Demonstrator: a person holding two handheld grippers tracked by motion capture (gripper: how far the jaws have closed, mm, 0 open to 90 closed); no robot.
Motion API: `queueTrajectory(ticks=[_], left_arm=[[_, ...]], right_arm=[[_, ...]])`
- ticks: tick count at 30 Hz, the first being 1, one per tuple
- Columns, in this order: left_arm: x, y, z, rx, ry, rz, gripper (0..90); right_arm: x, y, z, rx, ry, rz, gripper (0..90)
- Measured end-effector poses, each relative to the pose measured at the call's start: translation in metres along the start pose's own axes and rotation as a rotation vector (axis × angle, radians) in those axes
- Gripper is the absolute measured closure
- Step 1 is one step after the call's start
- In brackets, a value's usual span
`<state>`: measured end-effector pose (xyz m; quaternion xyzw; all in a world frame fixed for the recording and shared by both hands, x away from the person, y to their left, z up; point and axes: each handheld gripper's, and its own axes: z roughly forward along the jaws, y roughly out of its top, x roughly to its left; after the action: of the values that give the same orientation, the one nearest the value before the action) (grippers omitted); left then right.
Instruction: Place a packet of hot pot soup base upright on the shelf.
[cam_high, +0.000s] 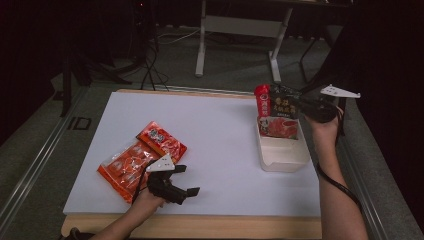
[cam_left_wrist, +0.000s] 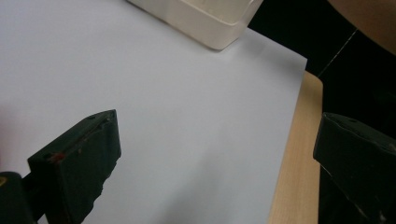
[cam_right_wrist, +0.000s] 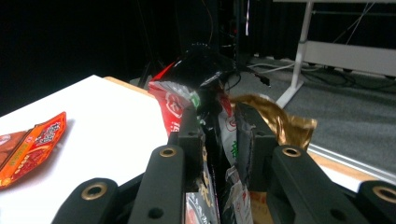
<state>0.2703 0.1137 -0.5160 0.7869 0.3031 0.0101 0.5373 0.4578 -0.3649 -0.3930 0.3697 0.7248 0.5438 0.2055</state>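
Over at the right of the high view, the right gripper (cam_high: 300, 102) is clamped on a dark snack packet (cam_high: 282, 106), holding it upright over the cream box (cam_high: 283, 156), probably to slot it in. Lower left, the left gripper (cam_high: 184, 181) idles wide open by the orange packets (cam_high: 142, 157). White table sheet (cam_high: 220, 150), dim room behind

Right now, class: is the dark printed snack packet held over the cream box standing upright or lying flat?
Upright: the dark printed packet stands on end in the cream box, pinched by the right gripper.
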Motion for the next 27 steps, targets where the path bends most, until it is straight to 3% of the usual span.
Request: queueTrajectory(ticks=[9, 13, 18, 22, 26, 27], left_arm=[[0.004, 0.000, 0.000, -0.009, 0.003, -0.015, 1.1], [0.004, -0.001, 0.000, -0.009, 0.001, -0.016, 1.1], [0.004, 0.000, 0.000, -0.012, -0.001, -0.013, 1.1], [0.003, 0.000, 0.000, -0.013, -0.008, -0.007, 1.1], [0.003, 0.001, 0.000, -0.016, -0.009, 0.013, 1.1], [0.002, 0.002, 0.000, -0.021, -0.008, 0.023, 1.1]], right_arm=[[-0.004, -0.016, -0.006, -0.028, -0.012, 0.044, 71.9], [-0.008, -0.028, -0.007, 0.004, -0.023, 0.055, 71.5], [-0.014, -0.038, -0.013, -0.020, -0.027, 0.081, 71.2], [-0.017, -0.042, -0.018, -0.004, -0.052, 0.081, 69.7], [-0.018, -0.041, -0.021, 0.011, -0.068, 0.112, 59.7], [-0.016, -0.040, -0.025, 0.017, -0.104, 0.118, 54.4]])
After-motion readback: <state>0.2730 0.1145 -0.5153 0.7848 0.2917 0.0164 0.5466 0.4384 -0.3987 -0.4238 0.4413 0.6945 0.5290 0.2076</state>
